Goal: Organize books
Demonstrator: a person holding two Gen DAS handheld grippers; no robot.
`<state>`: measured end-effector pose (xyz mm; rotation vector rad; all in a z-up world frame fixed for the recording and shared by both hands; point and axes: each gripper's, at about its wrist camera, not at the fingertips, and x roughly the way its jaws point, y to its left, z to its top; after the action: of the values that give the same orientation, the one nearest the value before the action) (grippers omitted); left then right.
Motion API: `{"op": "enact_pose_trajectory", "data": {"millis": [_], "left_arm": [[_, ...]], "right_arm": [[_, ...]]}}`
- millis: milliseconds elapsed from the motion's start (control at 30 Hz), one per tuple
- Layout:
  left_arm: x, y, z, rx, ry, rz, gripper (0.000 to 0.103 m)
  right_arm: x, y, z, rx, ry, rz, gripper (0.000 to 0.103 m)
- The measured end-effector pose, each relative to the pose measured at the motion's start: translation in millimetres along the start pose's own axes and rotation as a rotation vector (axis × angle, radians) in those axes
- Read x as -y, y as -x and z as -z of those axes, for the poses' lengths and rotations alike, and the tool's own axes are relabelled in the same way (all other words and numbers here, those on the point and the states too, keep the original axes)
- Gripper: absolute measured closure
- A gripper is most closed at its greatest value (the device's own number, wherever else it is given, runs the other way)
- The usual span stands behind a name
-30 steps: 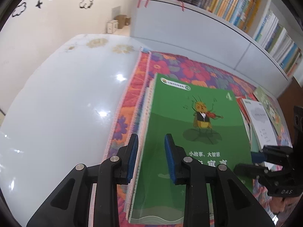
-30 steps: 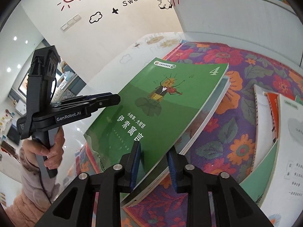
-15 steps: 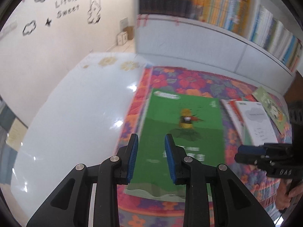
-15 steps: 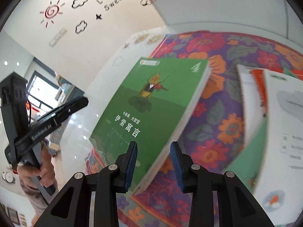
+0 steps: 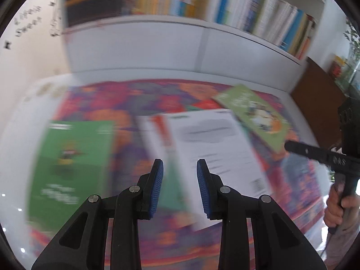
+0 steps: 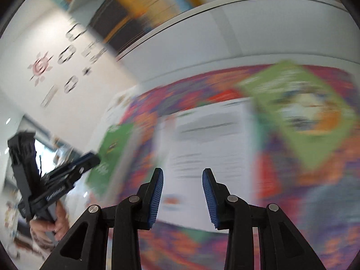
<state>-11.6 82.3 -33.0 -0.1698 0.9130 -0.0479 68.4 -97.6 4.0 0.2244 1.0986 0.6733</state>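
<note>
Both grippers have swung right off the green book (image 5: 72, 162), now lying flat at left on the floral cloth (image 5: 139, 96): that 1 looks placed. Left gripper (image 5: 179, 186) jaws opening, empty; right gripper (image 6: 182, 193) apart, empty. White book (image 5: 216, 148) lies ahead, likely next.

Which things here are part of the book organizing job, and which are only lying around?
Part of the job:
green book
white book
light green picture book
bookshelf

Only lying around:
floral cloth
wall stickers
</note>
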Motion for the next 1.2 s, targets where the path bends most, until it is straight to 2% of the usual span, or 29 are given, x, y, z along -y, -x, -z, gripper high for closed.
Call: {"op": "enact_pose_trajectory", "data": {"millis": [100,200,267,367,533,700,767,800,867,967,1067,1200], "left_arm": [[45,-31,-7,-0.022,0.025,0.075,0.075],[81,-61,-15,-0.045,0.062,0.126,0.075],[103,-83,-19,-0.070,0.078,0.148,0.075],[127,-117,-25,-0.108,0.080,0.149,0.075],[134,-151,-31,-0.170,0.087,0.148,0.075],[137,-163,-38,-0.177,0.084,0.137,0.075],[138,-168,-42,-0.195,0.094,0.162,0.075],[139,-172,-43,-0.220,0.103,0.181,0.074],[143,-176,-41,-0.234,0.078,0.150,0.074],[147,-171,-36,-0.238,0.039,0.141,0.074],[149,-159,-24,-0.263,0.012,0.143,0.074],[152,-129,11,-0.282,-0.050,0.148,0.074]], "right_arm": [[59,32,-12,0.062,-0.046,0.083,0.068],[115,54,-28,0.137,-0.101,0.112,0.068],[148,63,-38,0.158,-0.133,0.126,0.068],[187,60,-55,0.155,-0.159,0.167,0.068],[224,40,-81,0.118,-0.192,0.219,0.068],[225,11,-100,0.073,-0.135,0.252,0.068],[226,-4,-106,0.032,-0.108,0.297,0.068],[227,-10,-105,0.005,-0.107,0.294,0.065],[225,-15,-102,-0.031,-0.099,0.283,0.065],[217,-10,-91,-0.078,-0.051,0.295,0.065],[214,3,-66,-0.120,-0.072,0.274,0.064],[192,20,-22,-0.180,-0.046,0.270,0.063]]}}
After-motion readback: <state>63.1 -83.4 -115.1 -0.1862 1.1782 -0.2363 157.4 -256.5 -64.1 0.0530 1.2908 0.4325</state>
